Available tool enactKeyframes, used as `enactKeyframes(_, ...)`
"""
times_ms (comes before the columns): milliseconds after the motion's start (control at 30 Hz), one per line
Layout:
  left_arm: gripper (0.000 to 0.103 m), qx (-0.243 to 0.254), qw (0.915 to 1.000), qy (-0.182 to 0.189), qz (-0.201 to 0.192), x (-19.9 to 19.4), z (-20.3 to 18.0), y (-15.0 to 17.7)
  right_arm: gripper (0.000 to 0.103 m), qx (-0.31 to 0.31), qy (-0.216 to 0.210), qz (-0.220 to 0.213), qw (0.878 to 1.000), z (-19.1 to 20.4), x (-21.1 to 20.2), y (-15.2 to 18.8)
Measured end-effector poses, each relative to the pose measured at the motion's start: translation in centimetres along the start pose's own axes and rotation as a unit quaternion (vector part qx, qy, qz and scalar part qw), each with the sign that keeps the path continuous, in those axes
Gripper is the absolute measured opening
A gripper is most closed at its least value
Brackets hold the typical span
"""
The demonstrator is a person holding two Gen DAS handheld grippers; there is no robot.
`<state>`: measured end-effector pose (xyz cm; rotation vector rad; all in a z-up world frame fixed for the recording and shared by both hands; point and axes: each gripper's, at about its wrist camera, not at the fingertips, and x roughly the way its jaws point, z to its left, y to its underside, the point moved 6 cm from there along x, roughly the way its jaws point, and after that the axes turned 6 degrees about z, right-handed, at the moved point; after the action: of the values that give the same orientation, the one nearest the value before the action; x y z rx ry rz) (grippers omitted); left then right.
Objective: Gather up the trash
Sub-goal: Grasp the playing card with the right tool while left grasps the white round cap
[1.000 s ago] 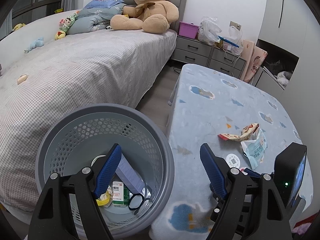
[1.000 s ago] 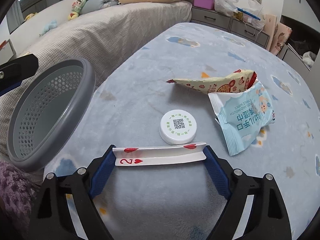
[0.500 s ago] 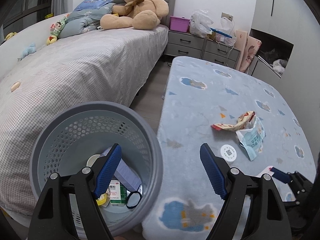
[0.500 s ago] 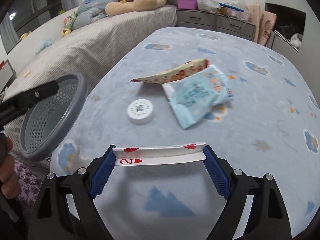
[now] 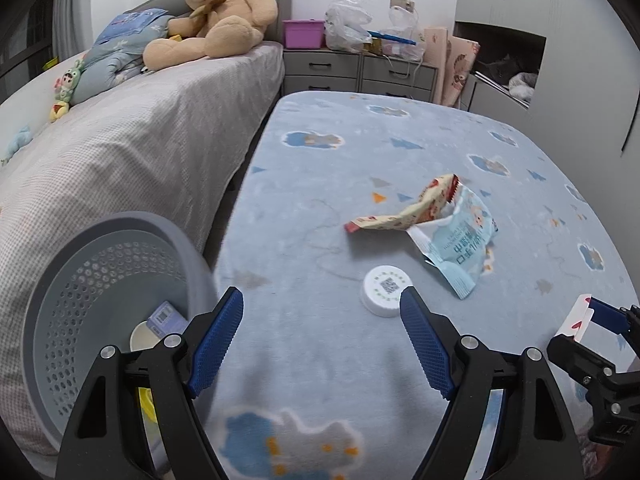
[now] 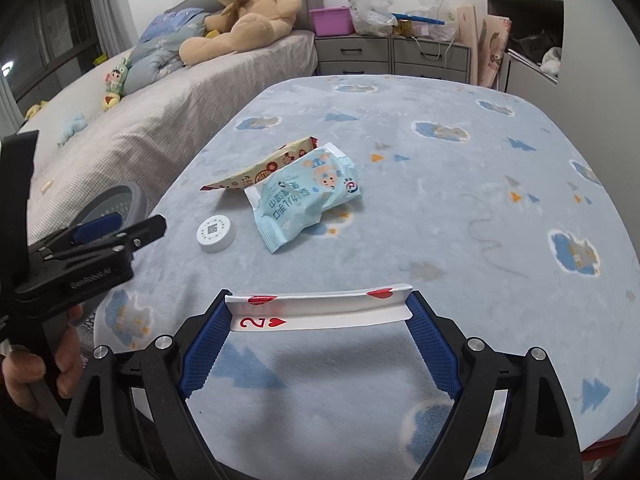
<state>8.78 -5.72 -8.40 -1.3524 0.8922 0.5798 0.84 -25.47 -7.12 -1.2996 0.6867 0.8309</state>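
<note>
My right gripper (image 6: 320, 312) is shut on a playing card (image 6: 320, 307), the two of hearts, bent between its pads above the blue table (image 6: 460, 208). The card also shows in the left wrist view (image 5: 578, 318). My left gripper (image 5: 322, 316) is open and empty over the table's near left part. A white cap (image 5: 386, 290) lies just beyond its right finger; it shows in the right wrist view too (image 6: 216, 234). A blue wrapper (image 5: 460, 248) (image 6: 304, 196) and a cream snack wrapper (image 5: 404, 214) (image 6: 256, 170) lie mid-table. The grey trash basket (image 5: 100, 292) stands left, holding several pieces.
A bed (image 5: 132, 132) with a teddy bear (image 5: 216, 20) runs along the left. Grey drawers (image 5: 360, 70) with bags and a pink box stand at the back. A narrow floor gap separates bed and table.
My left gripper has swung right, from over the basket to over the table near the cap. My right gripper with the card has pulled back and higher from the trash.
</note>
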Motion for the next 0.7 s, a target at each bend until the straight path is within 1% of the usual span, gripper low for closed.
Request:
enactKeyframes(200, 0.077, 0.0, 0.9998, 0.005, 0.02, 2.5, -1.2, 0.0, 0.084, 0.021, -0.024, -0.01, 0.999, -0.5, -0.5, -0.1)
enactKeyframes(333, 0.077, 0.005, 0.9996, -0.005, 0.029, 3.8, -1.5, -0.1, 0.084, 0.025, -0.038, -0.014, 0.999, -0.5, -0.7, -0.2)
enactKeyframes(700, 0.077, 0.021, 0.999, -0.005, 0.039, 5.5, -2.6, -0.5, 0.084, 0.037, -0.051, -0.008, 0.998, -0.8, -0.3, -0.3)
